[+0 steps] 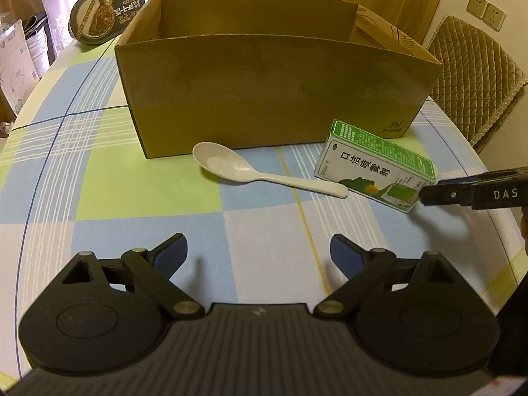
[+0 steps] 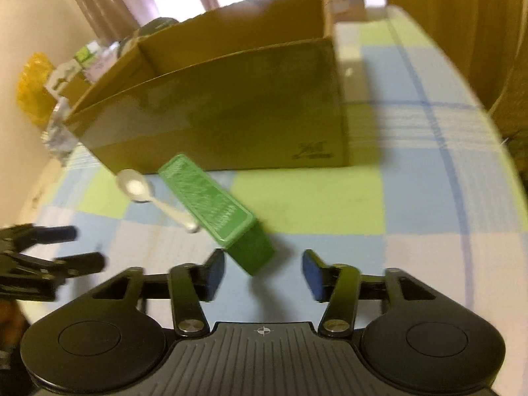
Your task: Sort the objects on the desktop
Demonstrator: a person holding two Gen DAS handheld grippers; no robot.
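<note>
A table covered by a checked cloth of pale blue, green and white squares (image 1: 148,178) is seen from two hand-held grippers. At the far left of the left wrist view, a dark oval instant-meal tub with a printed lid (image 1: 106,16) is propped near the table's back edge, just beside the left corner of a large open brown cardboard box (image 1: 264,99), which is set across the middle of the table. In front of the box, a white plastic spoon (image 1: 264,173) is laid flat on the cloth, bowl to the left near the box wall and handle pointing right. Just right of the handle tip, a small green and white printed carton (image 1: 373,165) is seen resting at a slant on the cloth. The left gripper (image 1: 259,254) is held low over the cloth in the foreground, its blue-padded fingers spread wide apart with nothing between them. At the far right, a quilted tan chair back (image 1: 475,79) is visible beyond the table. In the blurred right wrist view, the right gripper (image 2: 264,272) is shown with its fingers also spread apart, and the near end of the carton (image 2: 214,204) is placed just ahead of the gap, unclamped.
</note>
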